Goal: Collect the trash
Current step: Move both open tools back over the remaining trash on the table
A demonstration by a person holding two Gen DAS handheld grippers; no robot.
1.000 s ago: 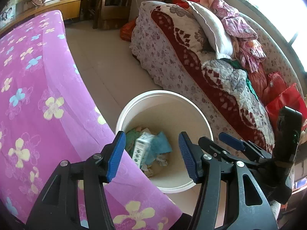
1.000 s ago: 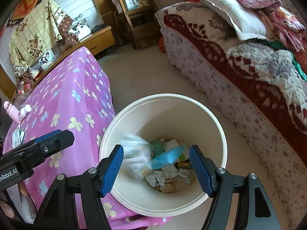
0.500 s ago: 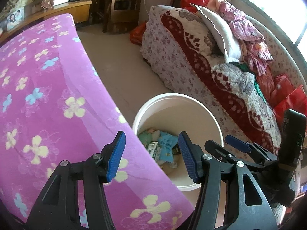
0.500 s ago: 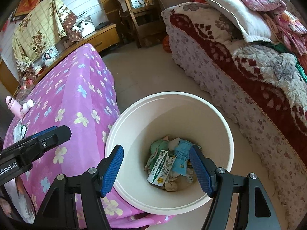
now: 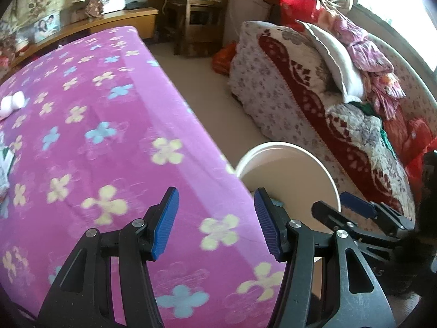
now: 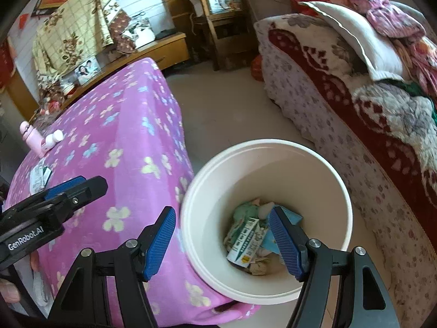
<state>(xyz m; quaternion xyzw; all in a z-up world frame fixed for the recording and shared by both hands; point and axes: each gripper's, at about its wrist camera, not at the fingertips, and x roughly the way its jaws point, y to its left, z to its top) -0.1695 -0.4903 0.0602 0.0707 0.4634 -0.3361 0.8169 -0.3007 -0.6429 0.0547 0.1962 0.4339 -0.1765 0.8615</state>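
While both claws gape empty | right claw (image 6: 222, 244) over bin (image 6: 322, 164) (trash (image 6: 247, 239) inside) | left claw (image 5: 215, 222) above pink cloth (image 5: 109, 150)

Black gripper (image 6: 222, 242) frames, blue ribbed jaws, silver screws, "GenRobot.AI" lettering.

Round cream-white plastic bucket (image 6: 338, 191), plain, no pattern; inside it a green-and-white printed carton (image 6: 247, 242), a light blue wrapper (image 6: 292, 216), a mint-green scrap (image 6: 243, 210)
Magenta-pink fleece table cover (image 5: 114, 147), scattered four-petal flowers in pale yellow, light blue, faint pink
Bedspread on the long bed (image 6: 336, 125): white with small mauve sprigs, broad dark red band with white diamonds
White pillow (image 6: 360, 38); pink crumpled clothes (image 6: 393, 19)
Pink bottle (image 6: 31, 140)
Black left gripper (image 5: 215, 225) and right gripper (image 6: 222, 240), blue ribbed pads (image 6: 161, 242)
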